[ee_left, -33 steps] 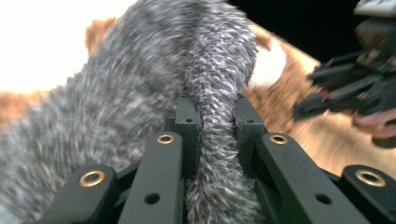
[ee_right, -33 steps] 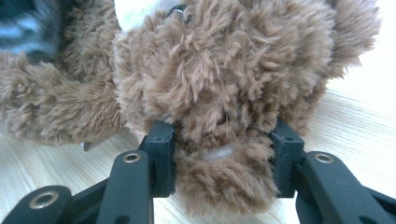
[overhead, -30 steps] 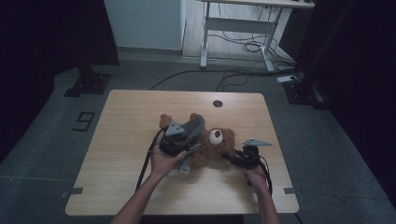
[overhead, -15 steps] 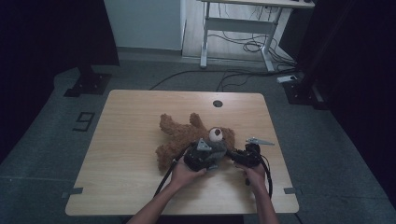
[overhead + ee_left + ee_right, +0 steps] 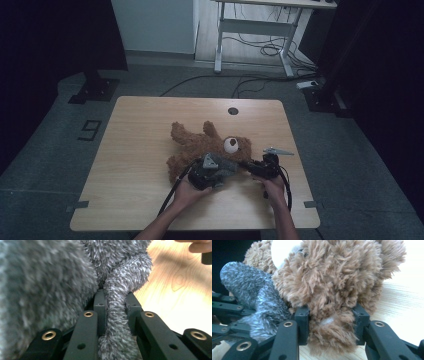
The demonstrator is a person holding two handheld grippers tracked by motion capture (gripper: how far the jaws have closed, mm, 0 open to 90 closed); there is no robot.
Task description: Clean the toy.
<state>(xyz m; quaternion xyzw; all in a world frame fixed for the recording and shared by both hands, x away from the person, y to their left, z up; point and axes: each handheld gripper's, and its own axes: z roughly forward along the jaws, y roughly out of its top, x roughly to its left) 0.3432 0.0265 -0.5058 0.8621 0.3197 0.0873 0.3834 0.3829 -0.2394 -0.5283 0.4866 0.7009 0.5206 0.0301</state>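
Here we see the left gripper (image 5: 113,302) clamped on fuzzy grey fleece cloth (image 5: 125,280) and the right gripper (image 5: 329,315) clamped on the shaggy brown teddy bear (image 5: 200,142), lower centre on the pale wooden table (image 5: 135,150), grey floor (image 5: 45,150) around.

You stand at a pale wooden worktop (image 5: 150,150) with rounded corners and a round cable hole (image 5: 232,110) near its far edge. Under it you see grey-green floor (image 5: 50,165), dim and marked with tape strips (image 5: 77,205) and a taped figure (image 5: 89,130). Beyond, a pale wall panel (image 5: 150,25) catches more light, beside a white-framed desk (image 5: 255,30) with loose cables (image 5: 260,50) beneath. Dark curtains (image 5: 45,40) close both sides, and black stand bases (image 5: 95,90) rest on the floor.
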